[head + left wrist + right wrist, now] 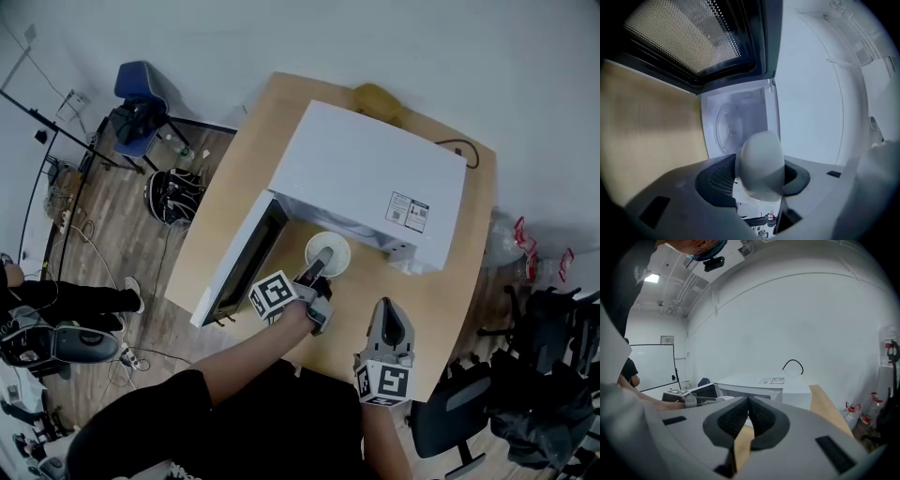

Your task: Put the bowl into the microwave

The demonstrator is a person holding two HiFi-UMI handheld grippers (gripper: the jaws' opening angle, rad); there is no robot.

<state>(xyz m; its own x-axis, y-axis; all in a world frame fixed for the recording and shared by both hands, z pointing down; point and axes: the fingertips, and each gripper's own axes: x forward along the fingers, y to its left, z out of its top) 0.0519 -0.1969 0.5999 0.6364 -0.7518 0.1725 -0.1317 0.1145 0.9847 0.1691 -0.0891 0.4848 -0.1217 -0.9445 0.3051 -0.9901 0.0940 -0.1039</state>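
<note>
A white bowl [330, 249] hangs just in front of the open white microwave [375, 178], and my left gripper [315, 270] is shut on its near rim. In the left gripper view the bowl [760, 161] stands on edge between the two dark pads. Behind it are the lit cavity and the glass turntable [731, 124]. The microwave door [242, 267] is swung open to the left. My right gripper [388, 309] rests low over the table, right of the bowl. Its jaws [748, 404] are shut with nothing between them.
The microwave takes up most of the wooden table [441, 300]. A black cable [793, 364] curls behind it. Beside the table's left side are a blue chair [141, 94], a bag [173, 195] and a person [66, 298] on the floor. A dark office chair [459, 412] stands at the lower right.
</note>
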